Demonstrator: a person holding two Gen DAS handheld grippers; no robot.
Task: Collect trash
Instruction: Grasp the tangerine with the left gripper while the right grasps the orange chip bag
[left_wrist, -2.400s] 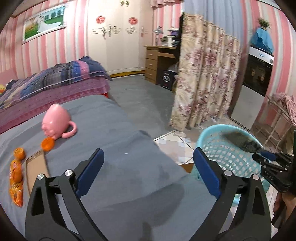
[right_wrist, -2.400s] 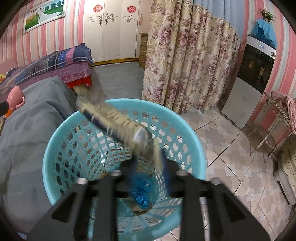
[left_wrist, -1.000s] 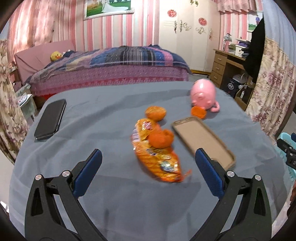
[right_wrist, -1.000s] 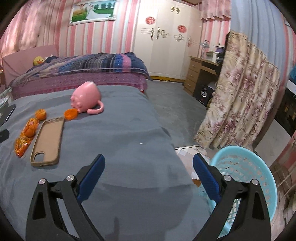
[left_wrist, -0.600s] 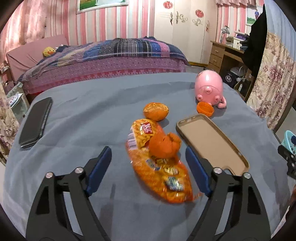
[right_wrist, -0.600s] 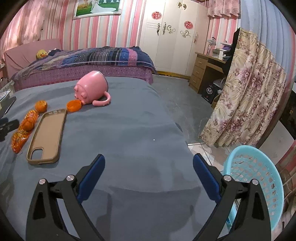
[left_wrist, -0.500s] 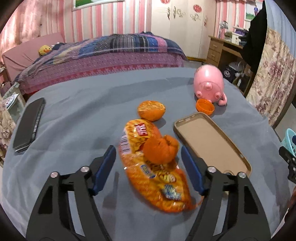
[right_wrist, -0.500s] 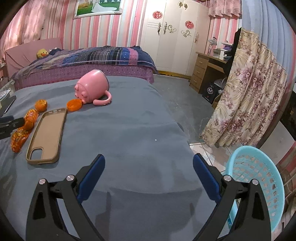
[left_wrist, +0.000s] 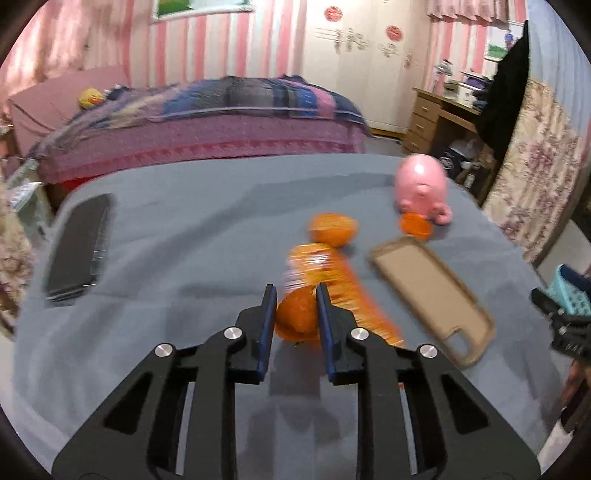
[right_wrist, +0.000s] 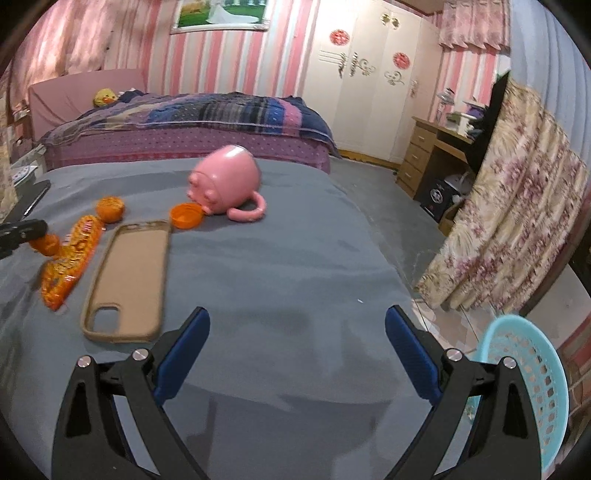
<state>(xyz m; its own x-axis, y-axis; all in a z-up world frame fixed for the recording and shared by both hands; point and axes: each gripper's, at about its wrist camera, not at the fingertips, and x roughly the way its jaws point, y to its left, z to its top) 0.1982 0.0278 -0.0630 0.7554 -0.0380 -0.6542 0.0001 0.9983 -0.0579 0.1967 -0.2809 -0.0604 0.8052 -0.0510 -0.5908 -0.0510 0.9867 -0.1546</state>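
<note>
Left wrist view: the left gripper (left_wrist: 296, 301), wide open a second ago, now clamps the orange peel (left_wrist: 297, 317), ready for binning; the right gripper (right_wrist: 297, 349) stays open.

Our left gripper (left_wrist: 296, 295), black skeletal frame with triangular cut-outs, silver pivot screws, blue pads (left_wrist: 268, 325) on slim fingers, our right gripper (right_wrist: 297, 325), same black frame, silver screws, blue pads (right_wrist: 183, 354)
</note>
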